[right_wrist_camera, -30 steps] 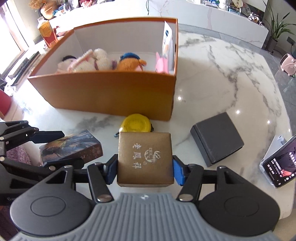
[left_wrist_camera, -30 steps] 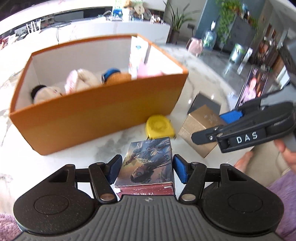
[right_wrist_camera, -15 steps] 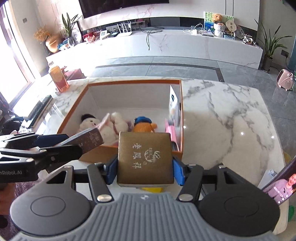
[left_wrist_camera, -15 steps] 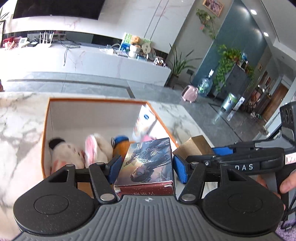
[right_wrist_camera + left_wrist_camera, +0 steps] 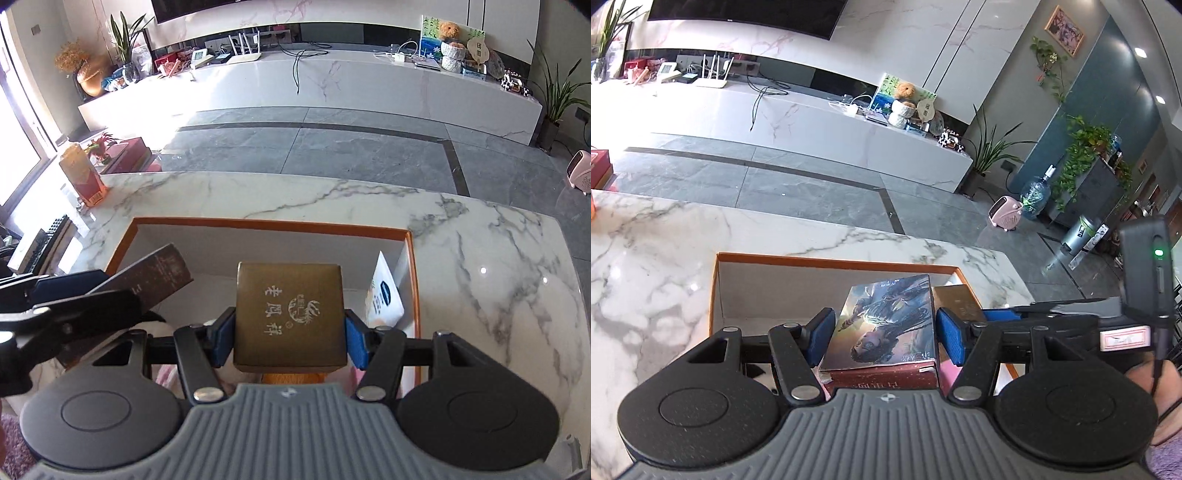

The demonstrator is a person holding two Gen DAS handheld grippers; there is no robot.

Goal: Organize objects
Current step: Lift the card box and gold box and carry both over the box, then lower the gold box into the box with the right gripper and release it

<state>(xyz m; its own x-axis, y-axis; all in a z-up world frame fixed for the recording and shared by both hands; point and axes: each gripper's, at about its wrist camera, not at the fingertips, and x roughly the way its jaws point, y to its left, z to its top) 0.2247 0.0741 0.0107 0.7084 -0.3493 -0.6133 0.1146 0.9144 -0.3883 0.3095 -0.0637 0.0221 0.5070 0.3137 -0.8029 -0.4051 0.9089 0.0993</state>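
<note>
Illustrated box [image 5: 886, 325] and gold box [image 5: 290, 314] were held between the fingers above the orange bin [image 5: 273, 223]; side-by-side release risked collision.

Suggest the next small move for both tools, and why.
Probably lower both into the orange box and release. The left tool is shut on the picture book and the right tool on the gold box, both above the opening. Likely set the gold box in the free space left of the white pouch.
</note>
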